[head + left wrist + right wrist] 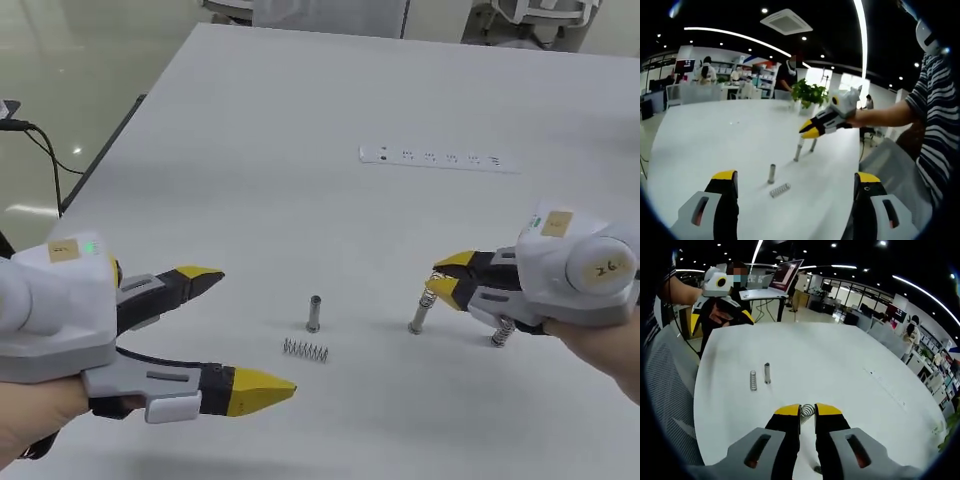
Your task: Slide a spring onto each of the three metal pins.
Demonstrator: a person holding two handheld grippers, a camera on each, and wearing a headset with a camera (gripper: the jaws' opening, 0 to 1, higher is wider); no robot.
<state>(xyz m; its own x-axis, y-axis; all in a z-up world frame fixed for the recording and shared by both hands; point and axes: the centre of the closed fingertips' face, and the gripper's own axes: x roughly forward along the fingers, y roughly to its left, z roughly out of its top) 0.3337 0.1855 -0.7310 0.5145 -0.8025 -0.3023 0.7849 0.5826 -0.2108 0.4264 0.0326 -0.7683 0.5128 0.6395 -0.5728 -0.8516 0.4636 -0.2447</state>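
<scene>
Surface: white worktable, open office behind; power strip lying well beyond both grippers' tips.
Left gripper: jaws wide apart, gripping nothing.
Loose spring: flat on the worktable just ahead of the left tips, long axis level with the tabletop.
Bare pin: upright just beyond that spring, axis vertical, between the two grippers.
Right gripper: jaws nearly together, pinching the held spring at the very tips.
Middle pin: right under the right tips, leaning slightly, top meeting the coils.
Third pin: beneath the right gripper's body, coils around it, upper end hidden.
Unclear: how far the held spring sits over the middle pin.
</scene>
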